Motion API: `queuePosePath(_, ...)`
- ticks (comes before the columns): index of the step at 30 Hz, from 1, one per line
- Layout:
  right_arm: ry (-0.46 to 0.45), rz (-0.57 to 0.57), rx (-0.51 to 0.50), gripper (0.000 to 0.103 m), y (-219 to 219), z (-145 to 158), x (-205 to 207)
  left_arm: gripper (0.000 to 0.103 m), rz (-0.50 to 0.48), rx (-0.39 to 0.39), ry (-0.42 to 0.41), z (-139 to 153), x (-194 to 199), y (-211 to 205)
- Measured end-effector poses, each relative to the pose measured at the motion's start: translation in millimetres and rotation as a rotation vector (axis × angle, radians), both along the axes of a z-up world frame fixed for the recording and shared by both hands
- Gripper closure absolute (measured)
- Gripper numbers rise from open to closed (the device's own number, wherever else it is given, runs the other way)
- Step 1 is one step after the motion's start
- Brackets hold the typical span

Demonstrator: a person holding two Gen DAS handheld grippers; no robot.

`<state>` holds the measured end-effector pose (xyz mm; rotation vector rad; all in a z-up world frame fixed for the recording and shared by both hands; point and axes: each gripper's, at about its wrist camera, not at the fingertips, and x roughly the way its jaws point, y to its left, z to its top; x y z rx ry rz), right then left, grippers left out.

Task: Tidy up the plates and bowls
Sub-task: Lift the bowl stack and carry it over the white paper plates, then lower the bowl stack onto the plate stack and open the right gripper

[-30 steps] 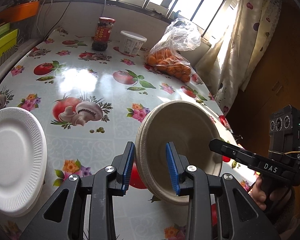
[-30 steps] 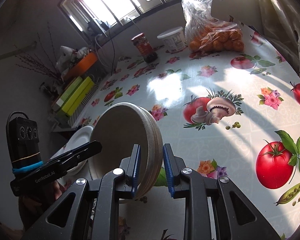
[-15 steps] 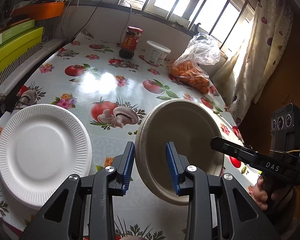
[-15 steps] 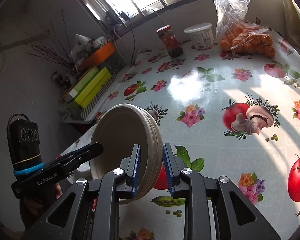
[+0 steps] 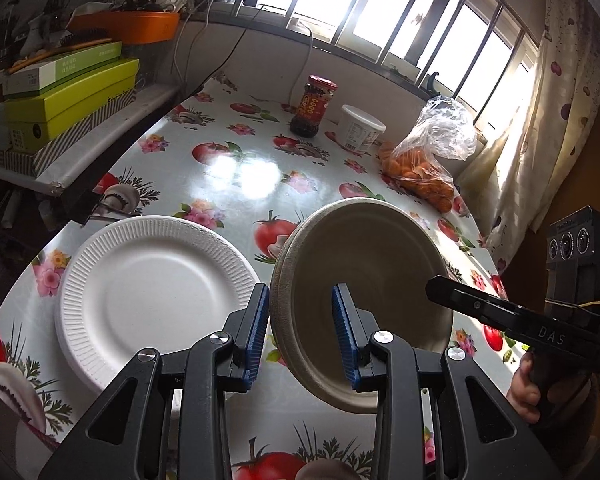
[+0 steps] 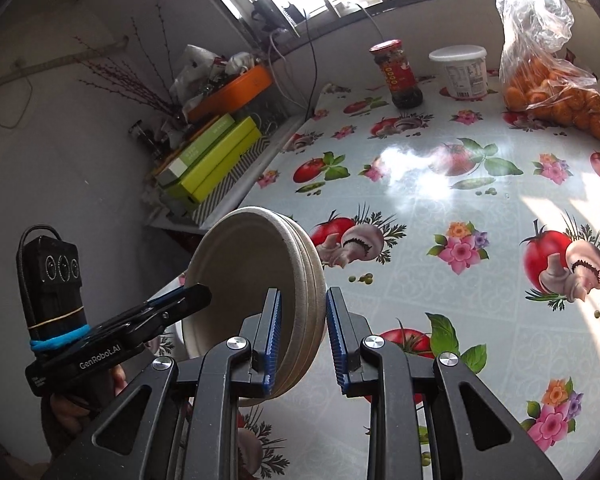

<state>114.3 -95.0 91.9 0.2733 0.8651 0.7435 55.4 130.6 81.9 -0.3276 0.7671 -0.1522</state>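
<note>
left gripper [image 5: 300, 332]: clamps tan bowls [image 5: 364, 300] | white plates [image 5: 148, 296]: beside, on table [image 5: 240, 172]

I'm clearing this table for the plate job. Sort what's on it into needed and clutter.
Needed: stack of beige bowls, held on edge by both grippers; white plates.

Clutter: sauce jar, white tub, bag of oranges, green boxes.

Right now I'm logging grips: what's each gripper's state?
Left gripper: closed on the rim of the stack of beige bowls.
Right gripper: closed on the same stack's opposite rim.
</note>
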Motion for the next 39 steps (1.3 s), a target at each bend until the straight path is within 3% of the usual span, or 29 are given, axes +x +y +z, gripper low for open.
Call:
queuePosePath(23,0.035,0.131,-0.007,0.08,91.2,-9.0,15.3,0.07,0.145,0.003,0.022,-5.4,-14.9,80.6)
queuePosePath(39,0.087,0.18,0.003,0.08,134.0,-21.9,30.7,0.07,0.212,0.019,0.054,-11.9,-14.2,113.3)
